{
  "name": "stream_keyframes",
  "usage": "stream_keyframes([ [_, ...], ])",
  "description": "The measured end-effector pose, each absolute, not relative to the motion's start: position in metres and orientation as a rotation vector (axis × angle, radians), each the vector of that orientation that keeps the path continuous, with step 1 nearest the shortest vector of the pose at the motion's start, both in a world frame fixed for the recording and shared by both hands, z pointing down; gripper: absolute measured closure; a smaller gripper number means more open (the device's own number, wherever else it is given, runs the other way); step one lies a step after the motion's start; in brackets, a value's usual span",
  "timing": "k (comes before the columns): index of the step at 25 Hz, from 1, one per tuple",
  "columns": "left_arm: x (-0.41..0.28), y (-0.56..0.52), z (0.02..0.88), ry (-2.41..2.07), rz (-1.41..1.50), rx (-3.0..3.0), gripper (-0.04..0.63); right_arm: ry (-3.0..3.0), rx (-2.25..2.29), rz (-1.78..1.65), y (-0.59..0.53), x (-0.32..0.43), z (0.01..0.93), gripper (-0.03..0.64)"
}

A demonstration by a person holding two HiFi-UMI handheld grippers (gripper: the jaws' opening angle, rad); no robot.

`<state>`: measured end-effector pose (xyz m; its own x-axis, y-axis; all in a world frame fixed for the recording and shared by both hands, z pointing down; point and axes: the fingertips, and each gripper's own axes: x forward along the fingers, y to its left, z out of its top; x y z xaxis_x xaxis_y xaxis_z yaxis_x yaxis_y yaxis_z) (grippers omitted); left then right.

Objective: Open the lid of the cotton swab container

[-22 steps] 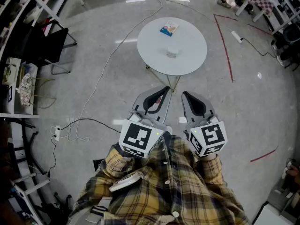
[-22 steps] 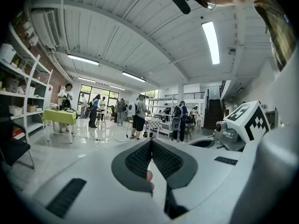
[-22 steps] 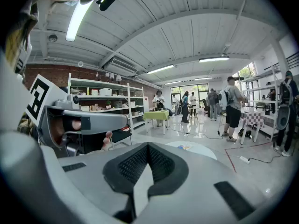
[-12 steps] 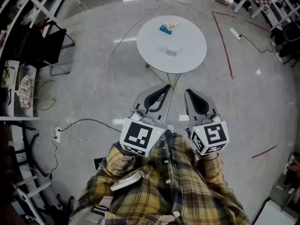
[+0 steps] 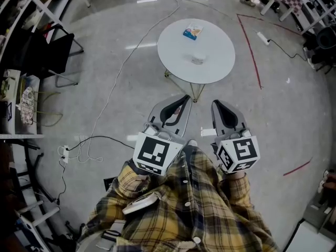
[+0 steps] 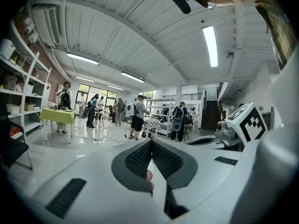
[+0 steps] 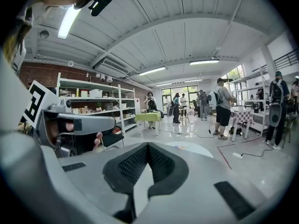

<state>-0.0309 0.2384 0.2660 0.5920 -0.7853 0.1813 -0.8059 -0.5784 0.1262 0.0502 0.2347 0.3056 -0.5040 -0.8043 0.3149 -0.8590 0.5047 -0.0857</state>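
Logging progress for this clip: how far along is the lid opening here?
Done: nothing; the small container sits untouched on the round table. In hand: nothing; the left gripper and right gripper are shut, empty, and held short of the table. Left: approach, grip the container, open its lid.

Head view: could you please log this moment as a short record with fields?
Table: round white table, ahead of the person
On it: small clear container near the middle; blue packet toward the far edge
Left hand-held gripper: shut, empty
Right hand-held gripper: shut, empty
Position: both held short of the table, touching nothing
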Motion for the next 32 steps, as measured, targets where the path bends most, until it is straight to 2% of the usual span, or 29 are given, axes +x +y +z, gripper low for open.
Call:
stream_keyframes([
  [16, -0.055, 0.225, 0.282, -1.315, 0.167, 2.639, 0.575, -2.496, 1.483, 0.377, 0.22, 0.036, 0.323, 0.6],
  [32, -0.02, 0.048, 0.292, -1.404, 0.197, 2.576, 0.575, -2.529, 1.352, 0.427, 0.04, 0.064, 0.337, 0.6],
])
